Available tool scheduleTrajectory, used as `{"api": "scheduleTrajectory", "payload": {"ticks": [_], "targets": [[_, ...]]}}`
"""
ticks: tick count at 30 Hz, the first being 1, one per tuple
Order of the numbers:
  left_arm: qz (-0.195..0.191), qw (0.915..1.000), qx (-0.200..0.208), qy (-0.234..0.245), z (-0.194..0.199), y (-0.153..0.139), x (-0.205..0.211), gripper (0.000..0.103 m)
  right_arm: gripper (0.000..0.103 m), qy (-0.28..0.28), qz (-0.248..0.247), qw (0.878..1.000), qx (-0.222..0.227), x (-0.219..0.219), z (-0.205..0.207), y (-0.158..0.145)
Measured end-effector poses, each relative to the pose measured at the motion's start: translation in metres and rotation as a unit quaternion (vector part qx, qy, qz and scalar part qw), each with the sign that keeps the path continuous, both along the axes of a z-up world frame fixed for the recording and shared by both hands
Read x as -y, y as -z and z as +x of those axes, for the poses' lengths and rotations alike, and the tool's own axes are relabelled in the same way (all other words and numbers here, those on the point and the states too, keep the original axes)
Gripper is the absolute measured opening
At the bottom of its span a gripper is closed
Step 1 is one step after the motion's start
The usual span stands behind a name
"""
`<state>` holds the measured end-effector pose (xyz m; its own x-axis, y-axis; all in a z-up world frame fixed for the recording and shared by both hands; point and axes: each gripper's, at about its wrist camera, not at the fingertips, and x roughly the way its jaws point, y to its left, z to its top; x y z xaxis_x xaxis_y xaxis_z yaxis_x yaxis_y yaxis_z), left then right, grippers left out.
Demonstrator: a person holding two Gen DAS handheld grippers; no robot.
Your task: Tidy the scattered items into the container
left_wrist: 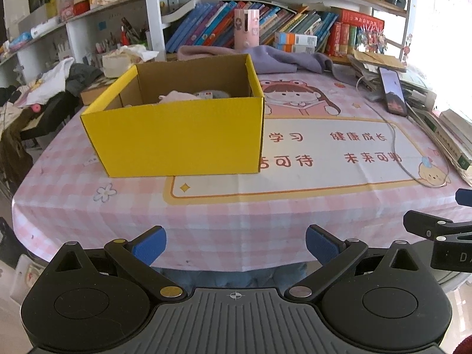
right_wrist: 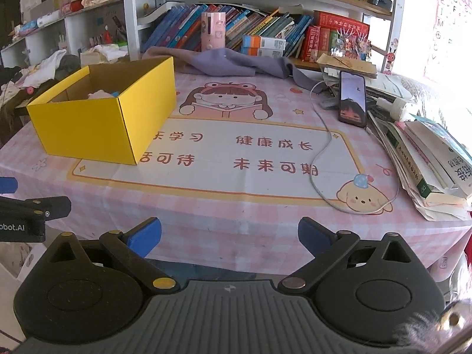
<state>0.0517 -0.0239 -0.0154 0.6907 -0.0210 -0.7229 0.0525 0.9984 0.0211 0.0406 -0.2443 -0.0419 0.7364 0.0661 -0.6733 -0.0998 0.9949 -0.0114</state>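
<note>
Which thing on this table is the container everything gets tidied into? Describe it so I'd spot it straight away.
Start at the table's pink checked cloth with its cartoon girl print. To the left of that girl, near the table's left edge, stands an open-topped bright yellow cardboard box with a plain brown inside, a few pale items already in it. Nothing else on the table is yellow or box-shaped.

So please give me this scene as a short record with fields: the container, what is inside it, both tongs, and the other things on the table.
container: yellow box, open top, on the left part of the tablecloth
contents: pale pink item and something white beside it, mostly hidden
left tongs: open, empty, near the table edge
right tongs: open, empty, near the table edge
other things: phone propped upright with white cable; purple cloth behind the box; book stack on the right
</note>
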Motion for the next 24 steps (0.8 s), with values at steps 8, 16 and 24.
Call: {"api": "scheduleTrajectory", "payload": {"ticks": [8,16,24], "targets": [[0.0,1.0,-0.005,0.005,0.0003,0.0009,0.0038,0.102,0.1,-0.002,0.001,1.0,0.0,0.0004,0.0007,-0.0001],[0.002,1.0,-0.004,0.006,-0.0009,0.0013,0.005,0.103,0.101,-0.009,-0.002,1.0,0.003,0.0021,0.0029,-0.0019],[0.001,0.9999,-0.007,0.009,-0.0018,0.0011,0.0068,0.103,0.101,-0.007,-0.001,1.0,0.002,0.0014,0.0021,-0.0012]]}}
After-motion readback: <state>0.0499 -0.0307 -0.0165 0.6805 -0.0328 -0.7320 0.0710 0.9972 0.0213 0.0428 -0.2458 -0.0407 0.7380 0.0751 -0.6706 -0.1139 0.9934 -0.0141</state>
